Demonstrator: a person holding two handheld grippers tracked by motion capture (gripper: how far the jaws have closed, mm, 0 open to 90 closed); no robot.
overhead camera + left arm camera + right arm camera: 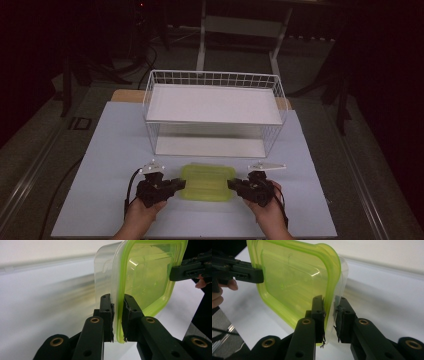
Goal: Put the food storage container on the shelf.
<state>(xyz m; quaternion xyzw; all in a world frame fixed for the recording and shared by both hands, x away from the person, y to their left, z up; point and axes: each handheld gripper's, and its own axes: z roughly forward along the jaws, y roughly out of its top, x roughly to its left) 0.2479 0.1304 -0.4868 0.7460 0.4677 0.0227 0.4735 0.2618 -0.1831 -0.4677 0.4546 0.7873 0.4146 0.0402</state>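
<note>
On the pale desk (100, 165), before a white wire basket (215, 80), lies a clear plastic box with green lid (208, 182). The left gripper (179, 184) and right gripper (233, 184) fingers clamp its opposite rims, likely for a level two-handed lift.

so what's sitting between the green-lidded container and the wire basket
Nothing: in the high view only a bare strip of the pale table separates the container from the wire basket.

One lidded container (208, 182), one wire basket (215, 79) (two-tiered), two tongs.
</note>
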